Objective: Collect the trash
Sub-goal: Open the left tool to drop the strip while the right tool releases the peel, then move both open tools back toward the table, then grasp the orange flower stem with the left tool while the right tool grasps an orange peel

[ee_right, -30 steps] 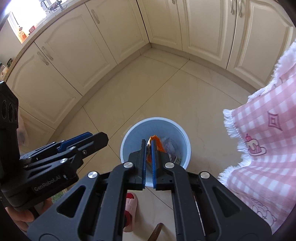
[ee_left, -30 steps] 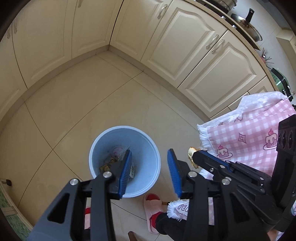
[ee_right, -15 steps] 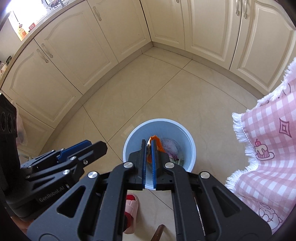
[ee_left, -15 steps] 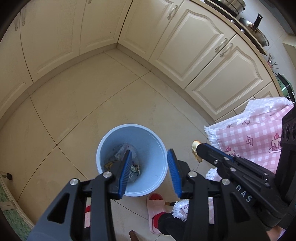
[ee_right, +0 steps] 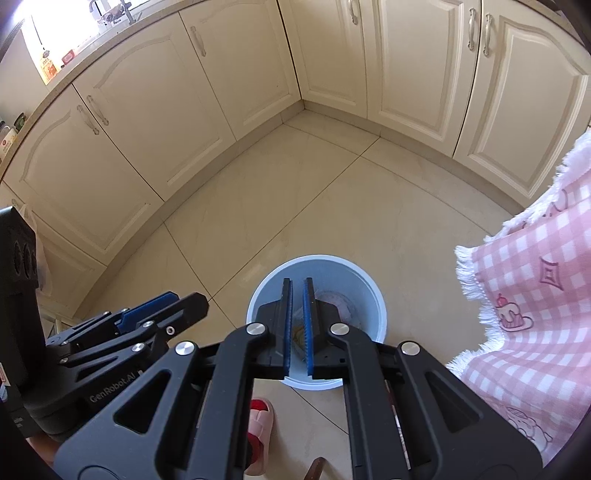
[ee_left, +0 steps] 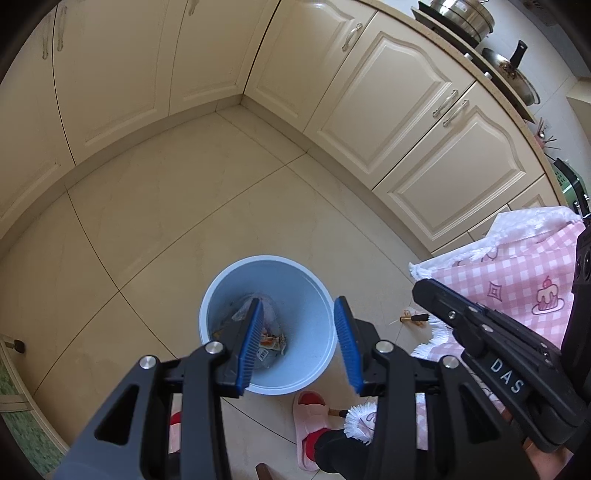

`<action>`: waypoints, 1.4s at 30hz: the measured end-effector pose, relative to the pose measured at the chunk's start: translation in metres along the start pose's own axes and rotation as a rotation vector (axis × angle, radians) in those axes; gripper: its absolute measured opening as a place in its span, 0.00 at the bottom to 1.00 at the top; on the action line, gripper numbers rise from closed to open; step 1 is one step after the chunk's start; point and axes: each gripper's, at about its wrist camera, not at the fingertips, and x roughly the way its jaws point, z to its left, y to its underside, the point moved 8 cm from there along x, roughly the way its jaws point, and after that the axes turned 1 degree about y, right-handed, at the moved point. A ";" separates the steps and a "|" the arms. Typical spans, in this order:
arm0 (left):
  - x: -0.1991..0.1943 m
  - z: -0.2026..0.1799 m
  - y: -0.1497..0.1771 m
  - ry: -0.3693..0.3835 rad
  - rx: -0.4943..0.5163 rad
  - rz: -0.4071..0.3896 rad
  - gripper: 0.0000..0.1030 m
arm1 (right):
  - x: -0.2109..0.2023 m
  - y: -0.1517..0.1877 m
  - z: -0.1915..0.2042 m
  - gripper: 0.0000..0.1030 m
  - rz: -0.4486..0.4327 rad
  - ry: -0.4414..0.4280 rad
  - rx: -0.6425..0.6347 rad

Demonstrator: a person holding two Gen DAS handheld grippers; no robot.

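Two grippers, one bin. Left gripper [ee_left: 300, 341]: jaws wide apart, nothing between them, hanging over the blue bin [ee_left: 309, 295]. Right gripper [ee_right: 297, 325]: jaws slightly apart with a narrow gap, nothing visibly clamped, also over the bin [ee_right: 376, 306].

Bin stands on the tiled floor [ee_left: 147, 221], directly below and ahead of both sets of jaws. Trash [ee_left: 271, 338] lies at the bottom of it: several crumpled wrappers, clear plastic plus an orange-printed piece; exact count cannot be told. In the right wrist view a bit of yellowish trash [ee_right: 297, 336] shows through the jaw gap.

One small brown-and-orange object [ee_left: 413, 318] lies on the floor right of the left jaws, between the bin and the pink checked cloth [ee_left: 517, 280]; what it is cannot be told.

Two pink slippers [ee_left: 308, 402] just below the bin, nearer than the jaws; one is mostly hidden behind the left gripper body.

Cream cabinets [ee_right: 147, 110] wrap the corner beyond the bin. Two pots [ee_left: 461, 13] on the bench at upper right in the left wrist view.
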 end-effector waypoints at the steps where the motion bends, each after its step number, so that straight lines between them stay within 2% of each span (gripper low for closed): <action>1: -0.004 -0.003 -0.001 0.006 0.001 -0.007 0.38 | -0.005 0.000 0.000 0.06 -0.006 0.002 -0.003; 6: -0.038 -0.032 -0.001 0.036 0.048 -0.055 0.38 | -0.053 -0.001 -0.006 0.06 -0.071 0.040 -0.015; 9: -0.064 -0.059 0.002 0.063 0.089 -0.090 0.42 | -0.103 0.000 -0.014 0.06 -0.152 0.089 -0.028; 10: -0.074 -0.068 0.004 0.074 0.101 -0.104 0.43 | -0.117 0.000 -0.015 0.10 -0.170 0.103 -0.030; 12: -0.093 -0.089 0.008 0.105 0.128 -0.126 0.45 | -0.154 0.004 -0.025 0.26 -0.228 0.141 -0.016; 13: -0.102 -0.101 0.011 0.122 0.144 -0.135 0.46 | -0.171 0.005 -0.031 0.43 -0.256 0.157 -0.006; 14: -0.111 -0.113 0.013 0.135 0.161 -0.142 0.47 | -0.187 0.006 -0.036 0.51 -0.283 0.171 0.003; 19: -0.153 -0.192 0.036 0.214 0.287 -0.178 0.52 | -0.280 0.028 -0.081 0.51 -0.407 0.252 0.059; 25: -0.172 -0.282 0.067 0.298 0.439 -0.156 0.54 | -0.364 0.060 -0.153 0.55 -0.479 0.373 0.154; 28: -0.175 -0.319 0.083 0.325 0.506 -0.140 0.59 | -0.387 0.077 -0.195 0.57 -0.474 0.437 0.214; 29: -0.174 -0.333 0.087 0.329 0.534 -0.132 0.59 | -0.389 0.083 -0.207 0.60 -0.457 0.460 0.228; 31: -0.173 -0.348 0.093 0.326 0.570 -0.130 0.59 | -0.387 0.095 -0.237 0.61 -0.395 0.484 0.264; 34: -0.167 -0.370 0.101 0.329 0.614 -0.108 0.59 | -0.371 0.104 -0.270 0.61 -0.290 0.482 0.294; 36: -0.162 -0.381 0.103 0.328 0.635 -0.094 0.59 | -0.360 0.101 -0.281 0.61 -0.252 0.464 0.288; 42: -0.147 -0.408 0.105 0.314 0.681 -0.062 0.59 | -0.337 0.101 -0.287 0.60 -0.174 0.385 0.286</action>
